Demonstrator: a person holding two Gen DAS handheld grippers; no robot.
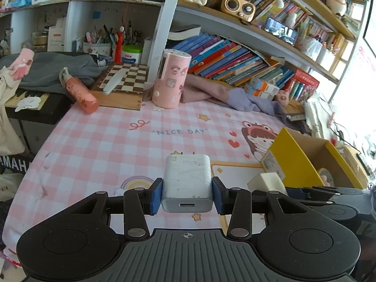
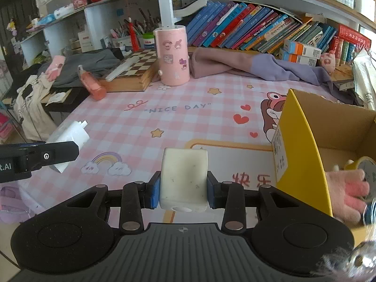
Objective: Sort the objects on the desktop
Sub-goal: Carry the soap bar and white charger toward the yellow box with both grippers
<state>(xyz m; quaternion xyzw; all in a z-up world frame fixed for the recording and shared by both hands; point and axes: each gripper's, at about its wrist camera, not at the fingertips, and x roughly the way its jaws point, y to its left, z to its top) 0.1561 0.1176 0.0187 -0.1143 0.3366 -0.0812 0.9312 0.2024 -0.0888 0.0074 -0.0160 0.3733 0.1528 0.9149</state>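
One charger [image 1: 187, 183], one eraser [image 2: 183, 179], one box [image 2: 303, 150]. Left gripper [image 1: 187, 196] clamped charger; right gripper [image 2: 183, 192] clamped eraser, box just right.

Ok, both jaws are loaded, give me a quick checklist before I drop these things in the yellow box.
1. Charger clamped squarely in left gripper: ok.
2. Cream block clamped in right gripper: ok.
3. Yellow box open at the top: ok.
4. Room left in the box beside the tape roll and pink glove: ok.
5. Either item already above the box: not ok.
6. Block's underside: cannot tell.
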